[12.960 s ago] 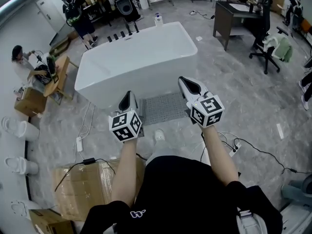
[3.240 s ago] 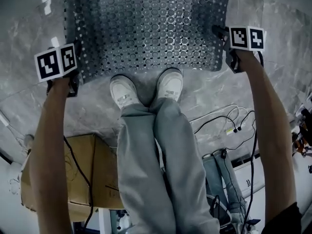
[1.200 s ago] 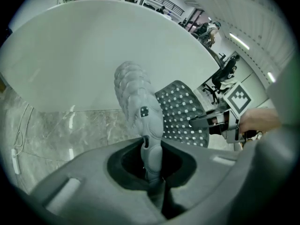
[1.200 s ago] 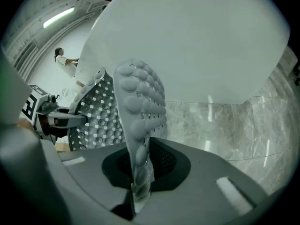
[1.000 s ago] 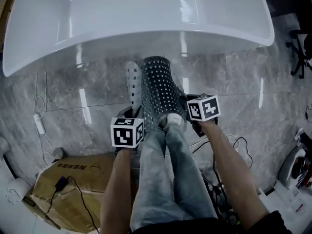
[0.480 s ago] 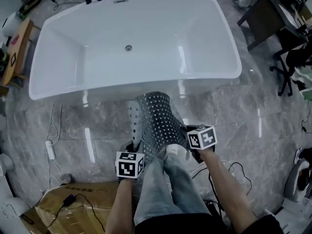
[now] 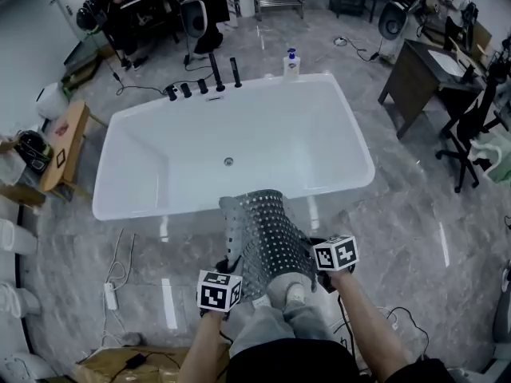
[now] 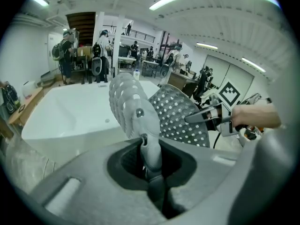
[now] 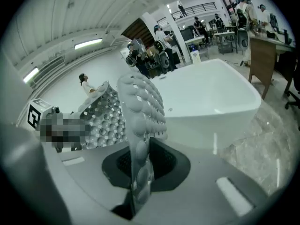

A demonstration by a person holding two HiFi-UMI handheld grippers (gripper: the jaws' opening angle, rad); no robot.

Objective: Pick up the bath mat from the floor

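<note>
The grey perforated bath mat point(image 7: 265, 236) hangs off the floor in front of the white bathtub point(image 7: 231, 146), bowed into a fold between my two grippers. My left gripper point(image 7: 231, 265) is shut on one mat edge, which stands pinched in its jaws in the left gripper view point(image 8: 151, 159). My right gripper point(image 7: 311, 250) is shut on the opposite edge, which rises from its jaws as a studded strip point(image 9: 139, 170). The rest of the mat point(image 8: 180, 116) spans across to the right gripper point(image 8: 199, 118). My shoe point(image 7: 291, 292) shows under the mat.
A soap bottle point(image 7: 291, 62) and black tap handles point(image 7: 204, 84) stand on the tub's far rim. A dark desk point(image 7: 419, 74) and office chair point(image 7: 473, 138) are at the right, a wooden bench point(image 7: 62, 146) at the left. A power strip point(image 7: 110, 295) and cables lie near my feet.
The mat lay flat on the floor with the grippers at its near corners; now it is folded and lifted clear. Over the last second the view has risen, showing the whole tub.
</note>
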